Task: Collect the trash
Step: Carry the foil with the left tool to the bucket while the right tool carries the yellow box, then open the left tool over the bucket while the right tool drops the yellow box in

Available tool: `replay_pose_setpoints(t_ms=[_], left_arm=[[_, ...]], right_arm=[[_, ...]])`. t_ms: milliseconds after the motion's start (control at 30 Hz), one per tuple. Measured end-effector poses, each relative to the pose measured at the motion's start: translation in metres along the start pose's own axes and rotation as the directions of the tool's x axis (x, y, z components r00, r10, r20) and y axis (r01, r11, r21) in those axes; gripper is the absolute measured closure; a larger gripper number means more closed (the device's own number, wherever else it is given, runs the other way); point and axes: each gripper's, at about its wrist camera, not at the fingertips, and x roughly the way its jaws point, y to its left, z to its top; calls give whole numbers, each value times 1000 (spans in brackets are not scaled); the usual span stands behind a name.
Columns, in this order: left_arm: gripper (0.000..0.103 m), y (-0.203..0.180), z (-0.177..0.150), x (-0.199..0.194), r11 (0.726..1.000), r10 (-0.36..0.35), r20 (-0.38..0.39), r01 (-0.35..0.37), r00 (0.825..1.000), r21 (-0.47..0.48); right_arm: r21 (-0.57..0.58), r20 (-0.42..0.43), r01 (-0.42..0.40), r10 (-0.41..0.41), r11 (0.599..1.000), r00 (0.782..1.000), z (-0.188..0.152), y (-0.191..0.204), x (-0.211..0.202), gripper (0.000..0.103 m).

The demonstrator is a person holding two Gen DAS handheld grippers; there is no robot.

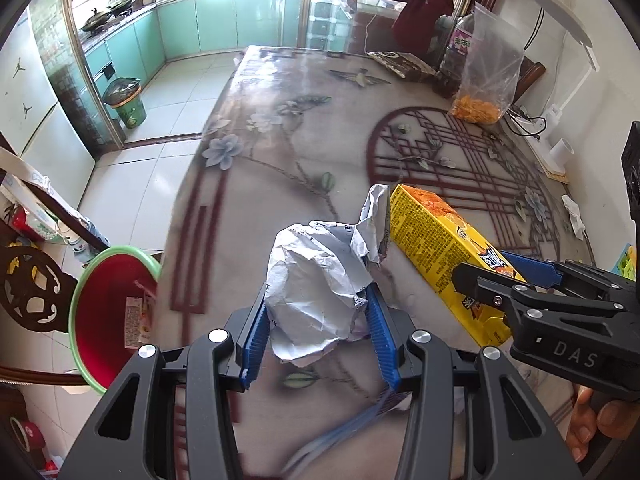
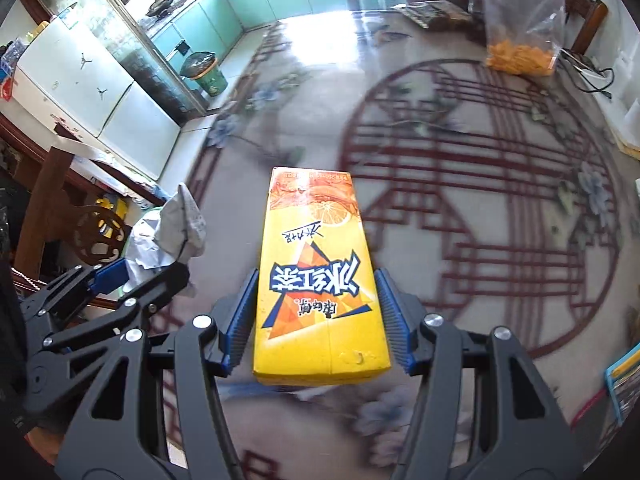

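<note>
A dining table (image 1: 304, 128) under a glossy flower-and-lattice cover fills the room. Pale floor tiles (image 1: 132, 184) run past a glass partition (image 1: 76, 92) into a sunlit kitchen with turquoise cabinets (image 1: 216, 24); a white refrigerator (image 2: 80, 84) stands nearby.

Middle of surface (image 1: 280, 128) bare, free passage ahead of both tools. Far right corner blocked: snack bag (image 1: 486, 80), bottle (image 1: 456, 52), lamp base (image 1: 560, 152). Left edge drops clear to red bin (image 1: 108, 312); wooden chair (image 1: 36, 292) crowds beyond it
</note>
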Motion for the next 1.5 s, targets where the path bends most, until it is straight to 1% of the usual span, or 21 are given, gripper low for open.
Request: replay_pose_setpoints(t_ms=[333,500,600,833,933,1267,1367,1500], left_arm=[[60,90,-9,-4,999,30,-15,-31,999,-23],[60,130,-11,-8,997,53,-8,-54,999,-57],[59,152,-13,-8,995,68,-9,-69,998,-78],[59,198,-23,-6,987,95,-26,-97,995,-127],[59,215,-29,-5,983,107,-35,-111,994,-148],[59,262,-39,1,964,141,-63,-152,988,-218],[59,272,-41,4,957,152,-70,-164,986,-238],[59,284,-44,10,949,168,-86,-184,982,-256]], right_arm=[[-46,-6,-7,7,999,1000,-3,89,17,47],[-71,-7,-24,24,997,1000,-1,127,24,47],[-83,2,-37,37,996,999,0,146,25,47],[-119,-28,-60,57,991,998,0,185,40,47],[-116,-34,-74,70,991,997,0,197,48,47],[-194,-98,-107,89,975,991,-2,251,85,47],[-213,-115,-111,88,971,989,-4,263,96,47],[-211,-140,-107,78,972,987,-3,267,112,47]])
